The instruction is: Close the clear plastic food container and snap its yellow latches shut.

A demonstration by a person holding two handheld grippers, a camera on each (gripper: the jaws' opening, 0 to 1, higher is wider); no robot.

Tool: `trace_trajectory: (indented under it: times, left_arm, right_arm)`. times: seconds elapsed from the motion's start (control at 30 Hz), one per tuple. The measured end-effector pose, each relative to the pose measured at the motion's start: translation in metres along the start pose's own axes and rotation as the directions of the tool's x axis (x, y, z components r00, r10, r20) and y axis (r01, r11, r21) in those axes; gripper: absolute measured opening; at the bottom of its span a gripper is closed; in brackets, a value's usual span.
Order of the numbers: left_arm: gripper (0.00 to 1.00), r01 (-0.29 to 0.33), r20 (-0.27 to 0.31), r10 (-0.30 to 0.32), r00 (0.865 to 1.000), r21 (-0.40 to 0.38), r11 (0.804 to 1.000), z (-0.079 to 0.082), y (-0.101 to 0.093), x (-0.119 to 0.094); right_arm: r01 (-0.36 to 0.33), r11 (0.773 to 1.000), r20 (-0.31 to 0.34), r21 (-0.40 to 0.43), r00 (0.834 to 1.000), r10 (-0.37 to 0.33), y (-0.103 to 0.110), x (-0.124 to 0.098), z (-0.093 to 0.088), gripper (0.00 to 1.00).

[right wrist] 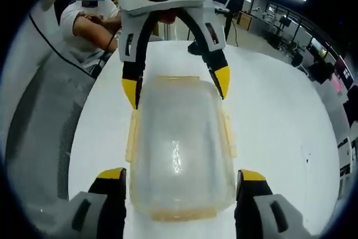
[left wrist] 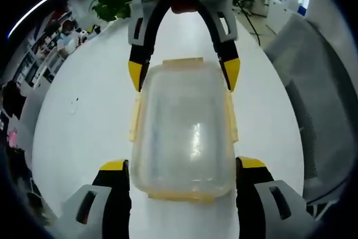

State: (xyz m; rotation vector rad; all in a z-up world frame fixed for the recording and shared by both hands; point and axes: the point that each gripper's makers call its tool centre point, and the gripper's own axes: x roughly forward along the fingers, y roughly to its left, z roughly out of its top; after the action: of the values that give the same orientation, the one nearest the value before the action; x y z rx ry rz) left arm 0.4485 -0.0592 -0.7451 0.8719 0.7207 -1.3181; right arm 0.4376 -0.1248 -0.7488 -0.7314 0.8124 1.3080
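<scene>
We've got both claws spread wide, the left claw (left wrist: 183,167) and right claw (right wrist: 183,178) straddling opposite ends of the container (left wrist: 183,135) on the white bench (left wrist: 84,116), yellow latches (left wrist: 135,118) apparently unsnapped, and an uneven press could skid it.

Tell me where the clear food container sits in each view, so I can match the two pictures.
Left gripper view: the container lies centre, between the left tongs below and the right tongs above.
Right gripper view: the container lies centre, between the right tongs below and the left tongs above.
Shared landmark: the white table.
</scene>
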Motion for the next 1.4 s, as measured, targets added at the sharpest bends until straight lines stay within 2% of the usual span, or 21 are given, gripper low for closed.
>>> trace_trajectory:
  times: [0.03,0.07,0.1,0.13,0.23,0.3,0.33,0.43,0.57,0.63,0.7,0.8,0.9,0.97,1.0,1.03,1.1,1.2,1.27,1.3,1.4]
  left_arm:
    - [0.96,-0.002,0.027,0.003,1.0,-0.047,0.999,0.004,-0.001,-0.001]
    - [0.99,-0.004,0.042,0.008,0.999,-0.092,0.996,0.006,-0.002,-0.004]
    - [0.99,-0.018,0.035,0.022,0.999,-0.104,0.994,0.004,-0.001,-0.008]
    - [0.99,-0.009,0.06,0.016,0.998,-0.122,0.992,0.007,-0.004,-0.01]
    - [0.99,-0.039,0.059,0.048,0.997,-0.134,0.99,0.002,-0.003,-0.015]
    - [0.99,-0.049,0.073,0.064,0.995,-0.191,0.98,0.002,-0.005,-0.018]
    - [0.99,-0.073,0.084,0.093,0.992,-0.216,0.974,0.002,-0.002,-0.021]
    - [0.99,-0.075,0.109,0.108,0.988,-0.271,0.96,0.001,-0.006,-0.023]
    - [0.99,-0.097,0.104,0.133,0.986,-0.296,0.95,-0.005,-0.009,-0.024]
    - [0.99,-0.123,0.105,0.164,0.981,-0.32,0.94,-0.007,-0.01,-0.026]
    - [0.99,-0.132,0.127,0.187,0.974,-0.351,0.927,-0.004,-0.012,-0.029]
    - [0.99,-0.142,0.134,0.208,0.969,-0.388,0.911,-0.006,-0.018,-0.031]
    - [0.99,-0.155,0.137,0.232,0.963,-0.42,0.894,-0.009,-0.024,-0.033]
    - [0.99,-0.171,0.14,0.26,0.955,-0.457,0.873,-0.01,-0.025,-0.035]
    - [0.99,-0.153,0.157,0.254,0.955,-0.473,0.868,-0.009,-0.03,-0.036]
    - [0.99,-0.146,0.161,0.251,0.954,-0.482,0.864,-0.009,-0.034,-0.035]
    - [0.99,-0.178,0.141,0.273,0.952,-0.47,0.864,-0.013,-0.038,-0.036]
    - [0.99,-0.201,0.154,0.317,0.936,-0.507,0.838,-0.013,-0.044,-0.04]
    - [0.99,-0.22,0.149,0.339,0.929,-0.514,0.829,-0.015,-0.047,-0.042]
    - [0.99,-0.245,0.142,0.366,0.92,-0.522,0.817,-0.017,-0.047,-0.044]
    - [0.99,-0.287,0.122,0.407,0.905,-0.53,0.798,-0.023,-0.049,-0.052]
  right_arm:
    - [0.026,0.999,0.008,0.034,1.0,-0.026,-0.002,-0.002,0.001,0.96]
    - [0.061,0.993,0.021,0.103,0.998,-0.063,-0.004,-0.005,0.002,0.98]
    - [0.064,0.991,0.025,0.118,0.997,-0.068,-0.005,-0.004,-0.001,0.99]
    - [0.105,0.985,0.029,0.134,0.994,-0.11,-0.01,-0.006,-0.005,0.99]
    - [0.123,0.979,0.092,0.163,0.986,-0.139,-0.003,-0.018,0.006,0.99]
    - [0.137,0.972,0.092,0.193,0.983,-0.157,-0.002,-0.023,0.007,0.99]
    - [0.142,0.968,0.099,0.208,0.981,-0.165,0.0,-0.025,0.007,0.99]
    - [0.168,0.958,0.099,0.233,0.976,-0.195,0.002,-0.026,0.004,0.99]
    - [0.173,0.938,0.111,0.301,0.97,-0.215,0.005,-0.028,0.0,0.99]
    - [0.18,0.924,0.151,0.337,0.958,-0.242,0.006,-0.031,0.004,0.99]
    - [0.223,0.913,0.148,0.343,0.946,-0.287,0.004,-0.036,0.001,0.99]
    - [0.247,0.889,0.148,0.386,0.934,-0.324,0.006,-0.038,-0.004,0.99]
    - [0.255,0.872,0.143,0.417,0.93,-0.34,0.013,-0.038,-0.011,0.99]
    - [0.272,0.865,0.139,0.421,0.923,-0.358,0.017,-0.038,-0.014,0.99]
    - [0.27,0.861,0.147,0.431,0.921,-0.362,0.021,-0.038,-0.014,0.99]
    - [0.267,0.86,0.154,0.435,0.919,-0.363,0.023,-0.038,-0.014,0.99]
    - [0.267,0.855,0.156,0.445,0.917,-0.367,0.028,-0.037,-0.015,0.99]
    - [0.275,0.849,0.154,0.451,0.913,-0.377,0.035,-0.037,-0.016,0.99]
    - [0.277,0.844,0.157,0.46,0.91,-0.384,0.04,-0.038,-0.018,0.99]
    - [0.277,0.841,0.157,0.464,0.909,-0.386,0.043,-0.039,-0.02,0.99]
    - [0.282,0.831,0.162,0.48,0.902,-0.4,0.051,-0.041,-0.024,0.99]
